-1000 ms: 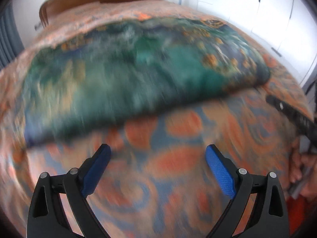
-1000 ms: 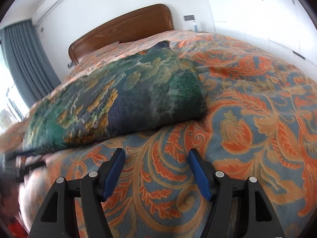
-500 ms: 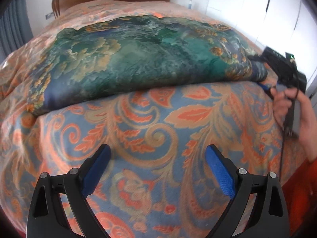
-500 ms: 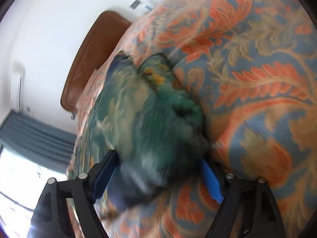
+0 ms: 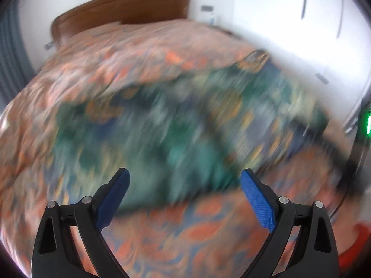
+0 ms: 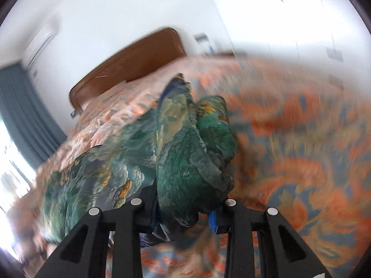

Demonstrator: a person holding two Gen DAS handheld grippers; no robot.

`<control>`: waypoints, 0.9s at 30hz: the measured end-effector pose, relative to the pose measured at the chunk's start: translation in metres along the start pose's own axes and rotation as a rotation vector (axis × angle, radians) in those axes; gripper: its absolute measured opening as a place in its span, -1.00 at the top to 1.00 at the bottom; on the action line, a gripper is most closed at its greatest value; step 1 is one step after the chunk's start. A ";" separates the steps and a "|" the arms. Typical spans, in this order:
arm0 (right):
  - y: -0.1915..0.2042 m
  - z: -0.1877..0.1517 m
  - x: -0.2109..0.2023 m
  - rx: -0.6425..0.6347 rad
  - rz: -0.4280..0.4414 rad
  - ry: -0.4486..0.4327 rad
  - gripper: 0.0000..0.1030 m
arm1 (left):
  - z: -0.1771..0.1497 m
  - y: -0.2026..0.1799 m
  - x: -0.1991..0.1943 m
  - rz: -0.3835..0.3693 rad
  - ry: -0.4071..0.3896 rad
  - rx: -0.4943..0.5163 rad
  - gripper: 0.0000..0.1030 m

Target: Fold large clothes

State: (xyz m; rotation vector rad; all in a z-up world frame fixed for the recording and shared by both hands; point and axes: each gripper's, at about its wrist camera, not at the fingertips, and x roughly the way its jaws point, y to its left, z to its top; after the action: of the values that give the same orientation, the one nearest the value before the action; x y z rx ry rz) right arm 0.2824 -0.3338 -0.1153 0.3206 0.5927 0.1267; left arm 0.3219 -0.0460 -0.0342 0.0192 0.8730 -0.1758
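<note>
You've got a brown wooden headboard (image 6: pixel 129 62) at 11 o'clock, white walls (image 6: pixel 116 11), grey-blue curtain (image 6: pixel 20 115) and bright window at 9.

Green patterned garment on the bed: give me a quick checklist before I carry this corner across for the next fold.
1. Right hand-held gripper clamped on the green garment: ok, jaws just closed on a bunched corner.
2. Corner lifted off the bedspread: ok.
3. Left hand-held gripper open with nothing in it: ok.
4. Left hand-held gripper lined up on the garment's near edge: cannot tell, that view is blurred.
5. Grip holding a single layer: not ok, several folds are bunched together.
</note>
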 end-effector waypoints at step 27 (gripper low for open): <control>0.173 -0.084 -0.081 -0.809 0.025 -0.278 0.11 | 0.074 -0.026 0.017 0.025 0.165 0.194 0.47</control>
State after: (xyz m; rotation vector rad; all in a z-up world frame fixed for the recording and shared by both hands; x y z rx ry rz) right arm 0.1637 -0.1659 -0.0808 -0.4359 0.2251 0.3258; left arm 0.3844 -0.0805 0.0018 0.2280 1.0175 -0.2378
